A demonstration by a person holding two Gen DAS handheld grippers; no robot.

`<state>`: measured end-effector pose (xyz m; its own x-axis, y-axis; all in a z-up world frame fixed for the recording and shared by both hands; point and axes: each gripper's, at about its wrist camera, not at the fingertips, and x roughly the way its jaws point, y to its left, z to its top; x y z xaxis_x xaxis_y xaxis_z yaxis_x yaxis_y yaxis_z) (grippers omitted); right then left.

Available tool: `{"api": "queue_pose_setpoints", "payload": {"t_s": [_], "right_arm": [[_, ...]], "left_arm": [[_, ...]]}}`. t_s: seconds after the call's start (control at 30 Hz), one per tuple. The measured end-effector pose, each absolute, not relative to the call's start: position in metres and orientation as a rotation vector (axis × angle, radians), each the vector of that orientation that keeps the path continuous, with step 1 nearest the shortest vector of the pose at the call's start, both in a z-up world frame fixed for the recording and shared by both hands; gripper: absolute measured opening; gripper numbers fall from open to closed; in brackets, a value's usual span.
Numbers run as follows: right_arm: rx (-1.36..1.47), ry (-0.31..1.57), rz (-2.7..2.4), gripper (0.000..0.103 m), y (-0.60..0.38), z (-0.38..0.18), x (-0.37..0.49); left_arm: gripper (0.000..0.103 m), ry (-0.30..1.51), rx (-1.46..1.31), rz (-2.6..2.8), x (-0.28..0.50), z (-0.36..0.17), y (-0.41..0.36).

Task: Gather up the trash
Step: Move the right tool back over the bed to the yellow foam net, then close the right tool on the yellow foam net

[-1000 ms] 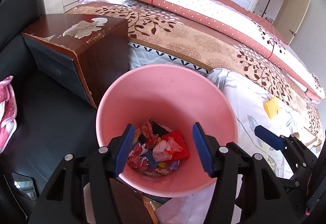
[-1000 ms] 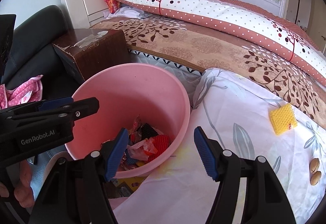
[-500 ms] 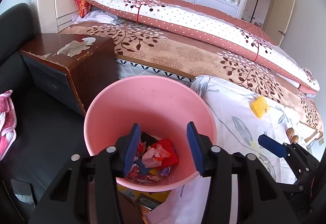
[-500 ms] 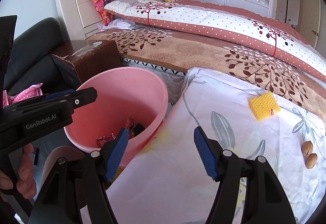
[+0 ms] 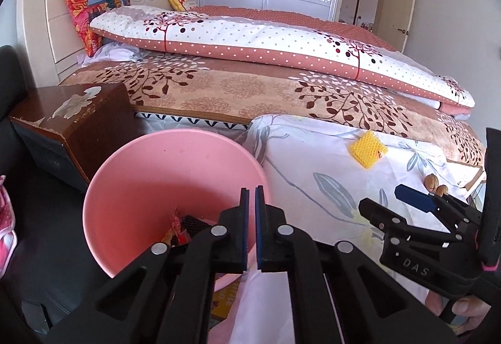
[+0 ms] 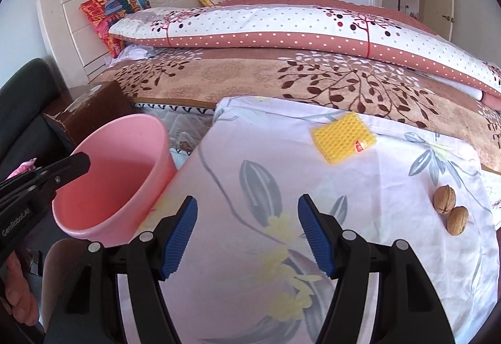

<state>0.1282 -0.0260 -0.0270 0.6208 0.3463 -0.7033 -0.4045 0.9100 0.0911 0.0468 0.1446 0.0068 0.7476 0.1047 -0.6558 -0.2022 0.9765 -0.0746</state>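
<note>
Both tongs empty: left (image 5: 252, 218) clenched (hiding bucket (image 5: 156, 175) trash), right (image 6: 247, 231) released.

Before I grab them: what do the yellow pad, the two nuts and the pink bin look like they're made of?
Yellow pad: soft foam or plastic mesh, judging by its bumpy honeycomb surface. Nuts: hard, wrinkled, matte shells, probably walnuts. Pink bin: smooth, thin-walled moulded plastic with a slight sheen.
</note>
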Motion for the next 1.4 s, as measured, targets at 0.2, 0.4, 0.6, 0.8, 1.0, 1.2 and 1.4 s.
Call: {"api": "queue_pose_setpoints", "payload": {"t_s": [0.2, 0.4, 0.6, 0.8, 1.0, 1.2, 1.4], "right_arm": [[-0.041, 0.807, 0.303, 0.066, -0.056, -0.034, 0.176], [0.053, 0.882, 0.231, 0.066, -0.077, -0.048, 0.227], [0.097, 0.930, 0.190, 0.066, -0.082, -0.063, 0.259], [0.083, 0.939, 0.169, 0.066, -0.075, -0.072, 0.273], [0.077, 0.939, 0.160, 0.055, -0.068, -0.079, 0.283], [0.087, 0.915, 0.205, 0.015, -0.064, -0.076, 0.282], [0.095, 0.874, 0.244, 0.008, -0.069, -0.064, 0.264]], "left_arm": [[0.003, 0.708, -0.084, 0.156, 0.067, 0.005, 0.119], [0.003, 0.729, -0.068, 0.154, 0.088, 0.000, 0.107], [0.003, 0.738, -0.051, 0.155, 0.102, -0.005, 0.103], [0.003, 0.778, -0.055, 0.152, 0.117, -0.017, 0.104], [0.003, 0.796, -0.068, 0.154, 0.122, -0.025, 0.106], [0.003, 0.803, -0.083, 0.154, 0.123, -0.028, 0.109], [0.003, 0.798, -0.093, 0.155, 0.118, -0.026, 0.110]]}}
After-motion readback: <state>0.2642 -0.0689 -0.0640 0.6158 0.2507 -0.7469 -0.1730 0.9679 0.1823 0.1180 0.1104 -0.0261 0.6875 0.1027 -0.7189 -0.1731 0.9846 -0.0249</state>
